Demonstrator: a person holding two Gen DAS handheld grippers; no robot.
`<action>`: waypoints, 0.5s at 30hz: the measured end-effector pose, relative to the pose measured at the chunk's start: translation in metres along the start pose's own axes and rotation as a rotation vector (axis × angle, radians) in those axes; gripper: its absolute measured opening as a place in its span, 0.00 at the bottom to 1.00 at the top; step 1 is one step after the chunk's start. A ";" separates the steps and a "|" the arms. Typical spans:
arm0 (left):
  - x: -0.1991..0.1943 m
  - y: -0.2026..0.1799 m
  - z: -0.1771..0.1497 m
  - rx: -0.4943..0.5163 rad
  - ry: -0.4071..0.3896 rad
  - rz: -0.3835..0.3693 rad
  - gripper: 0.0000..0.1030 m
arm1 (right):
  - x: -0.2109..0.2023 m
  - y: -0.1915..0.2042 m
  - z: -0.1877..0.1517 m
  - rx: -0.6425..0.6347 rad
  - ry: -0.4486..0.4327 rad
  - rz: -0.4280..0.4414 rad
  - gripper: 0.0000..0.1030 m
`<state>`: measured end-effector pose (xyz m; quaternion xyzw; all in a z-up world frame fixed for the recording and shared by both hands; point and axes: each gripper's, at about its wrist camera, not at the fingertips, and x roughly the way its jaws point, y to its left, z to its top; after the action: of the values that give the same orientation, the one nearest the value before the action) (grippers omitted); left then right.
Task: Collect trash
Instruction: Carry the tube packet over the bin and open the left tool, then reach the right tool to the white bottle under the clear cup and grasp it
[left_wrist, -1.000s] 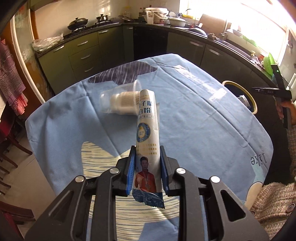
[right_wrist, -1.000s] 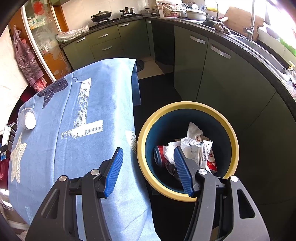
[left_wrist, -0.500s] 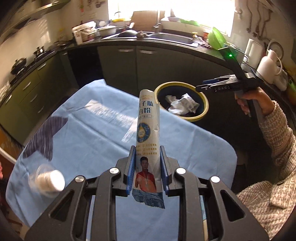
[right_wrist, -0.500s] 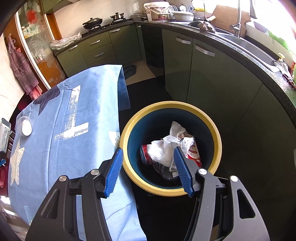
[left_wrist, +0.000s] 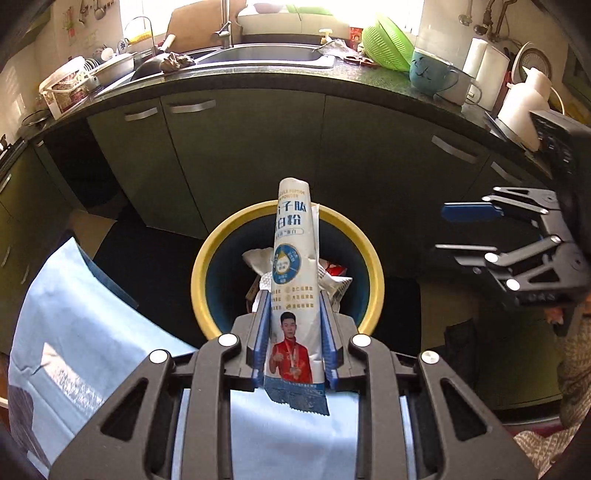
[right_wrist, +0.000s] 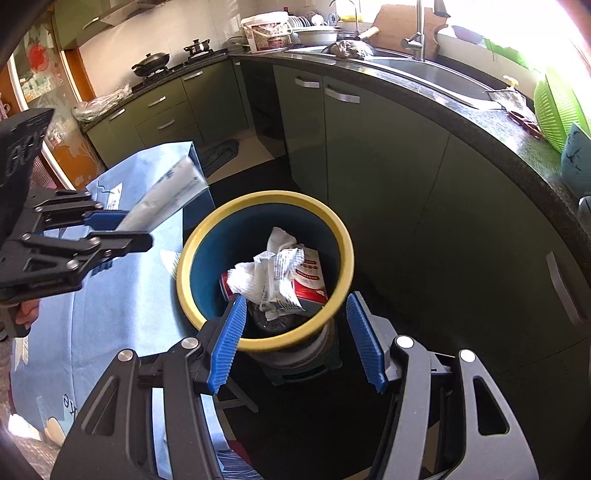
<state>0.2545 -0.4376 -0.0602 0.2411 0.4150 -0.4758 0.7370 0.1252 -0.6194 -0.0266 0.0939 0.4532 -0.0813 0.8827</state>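
Pinching sachet (left_wrist: 293, 295), left tool (left_wrist: 294, 343) above bin (left_wrist: 199, 266); right tool (right_wrist: 295, 343) spread, empty.

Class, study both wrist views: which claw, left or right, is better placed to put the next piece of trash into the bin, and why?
Left. The left claw is shut on the white powder sachet, whose tip points toward the yellow-rimmed bin just ahead. The right claw hangs open near the bin, holding nothing.

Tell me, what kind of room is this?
A home kitchen, most likely: a steel sink with tap, a black wok on the stove, and dark green cabinets under a curved counter.
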 end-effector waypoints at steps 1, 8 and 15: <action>0.011 0.000 0.006 -0.011 0.015 -0.012 0.26 | -0.002 -0.004 -0.002 0.004 0.000 -0.004 0.55; 0.042 -0.004 0.023 -0.042 0.031 0.023 0.63 | -0.015 -0.013 -0.012 0.008 -0.005 -0.005 0.55; -0.058 -0.001 -0.027 -0.088 -0.125 0.039 0.64 | -0.015 0.022 -0.013 -0.080 -0.009 0.065 0.55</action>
<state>0.2315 -0.3893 -0.0261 0.1865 0.3839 -0.4569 0.7804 0.1112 -0.5938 -0.0199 0.0725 0.4487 -0.0349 0.8900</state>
